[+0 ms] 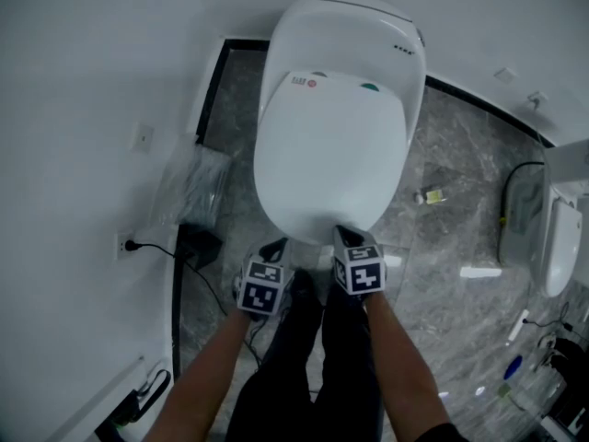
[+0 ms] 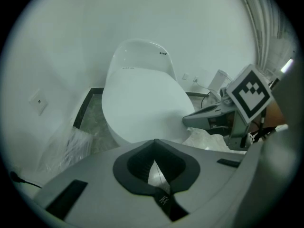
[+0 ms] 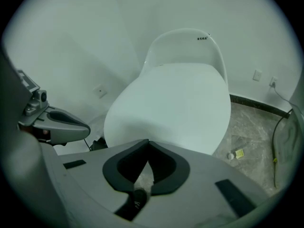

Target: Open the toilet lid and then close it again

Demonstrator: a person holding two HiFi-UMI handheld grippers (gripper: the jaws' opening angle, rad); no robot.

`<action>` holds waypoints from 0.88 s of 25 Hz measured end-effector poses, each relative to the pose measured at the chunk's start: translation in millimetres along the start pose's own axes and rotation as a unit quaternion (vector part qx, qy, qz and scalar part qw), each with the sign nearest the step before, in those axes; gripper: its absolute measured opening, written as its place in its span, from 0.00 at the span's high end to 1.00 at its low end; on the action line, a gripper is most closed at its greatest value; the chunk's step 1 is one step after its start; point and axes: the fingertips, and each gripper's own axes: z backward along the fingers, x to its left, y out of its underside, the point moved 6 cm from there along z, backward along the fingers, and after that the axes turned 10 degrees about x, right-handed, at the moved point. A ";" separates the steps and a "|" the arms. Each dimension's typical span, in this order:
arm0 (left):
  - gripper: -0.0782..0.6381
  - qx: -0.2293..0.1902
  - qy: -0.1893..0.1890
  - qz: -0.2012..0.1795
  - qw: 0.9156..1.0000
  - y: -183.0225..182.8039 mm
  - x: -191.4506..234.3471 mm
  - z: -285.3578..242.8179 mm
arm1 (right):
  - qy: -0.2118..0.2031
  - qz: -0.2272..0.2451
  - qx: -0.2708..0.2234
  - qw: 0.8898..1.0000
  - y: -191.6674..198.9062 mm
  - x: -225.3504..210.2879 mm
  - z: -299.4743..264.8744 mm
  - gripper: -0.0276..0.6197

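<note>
Left gripper (image 1: 275, 245): jaws together, empty, by lid (image 1: 331, 155) rim at 7 o'clock. Right gripper (image 1: 346, 234): jaws together, empty, at 6 o'clock of rim. Lid down flat on toilet (image 1: 368, 35), at 12 o'clock from both. Contact with lid not determinable.

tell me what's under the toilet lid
The lid lies shut, so it covers whatever is beneath; seat and bowl are hidden. Only the toilet's white back behind it and the grey floor around it show.
</note>
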 end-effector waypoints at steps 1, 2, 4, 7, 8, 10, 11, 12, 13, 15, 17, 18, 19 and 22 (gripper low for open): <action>0.88 -0.003 0.004 0.002 1.000 1.3 -1.8 2.5 | -0.002 -0.006 -0.001 1.000 0.7 -0.3 0.1 0.94; 0.88 -0.005 0.007 0.005 1.000 2.5 -3.5 4.5 | -0.002 -0.010 -0.001 1.000 1.0 -0.4 0.4 0.94; 0.88 -0.007 0.012 0.010 1.000 5.0 -6.9 7.2 | 0.000 -0.012 0.000 1.000 0.9 -0.5 0.5 0.94; 0.88 -0.007 0.019 0.016 1.000 9.2 -11.6 11.1 | 0.003 -0.023 0.005 1.000 0.5 -1.4 1.0 0.94; 0.88 -0.009 0.024 0.019 0.999 10.2 -13.7 13.8 | 0.001 -0.028 0.003 1.000 0.0 -1.2 3.2 0.94; 0.88 -0.021 0.042 0.030 0.998 9.1 -19.1 22.4 | -0.005 -0.036 -0.016 0.999 -2.6 1.1 12.2 0.94; 0.88 -0.032 0.052 0.036 0.997 6.2 -22.2 27.8 | -0.008 -0.039 -0.029 0.999 -4.7 2.4 18.4 0.94; 0.88 -0.043 0.060 0.040 0.996 2.2 -25.2 33.4 | -0.012 -0.042 -0.043 0.998 -7.1 3.5 25.2 0.94; 0.88 -0.053 0.065 0.042 0.996 -2.0 -28.1 39.0 | -0.016 -0.045 -0.055 0.997 -9.1 4.7 32.7 0.94; 0.88 -0.072 0.070 0.046 0.994 -8.6 -33.7 49.8 | -0.028 -0.047 -0.079 0.995 -11.6 9.1 49.8 0.94; 0.88 -0.089 0.076 0.049 0.992 -14.2 -40.3 60.1 | -0.044 -0.045 -0.105 0.992 -13.1 16.3 71.3 0.94; 0.88 -0.097 0.080 0.047 0.991 -17.3 -44.7 65.8 | -0.052 -0.043 -0.120 0.990 -13.6 20.4 84.0 0.94; 0.88 -0.105 0.084 0.044 0.990 -20.7 -50.5 72.6 | -0.060 -0.041 -0.135 0.988 -13.8 24.4 97.7 0.94; 0.88 -0.130 0.093 0.024 0.987 -29.8 -74.9 98.5 | -0.071 -0.030 -0.180 0.981 -11.3 32.9 143.4 0.94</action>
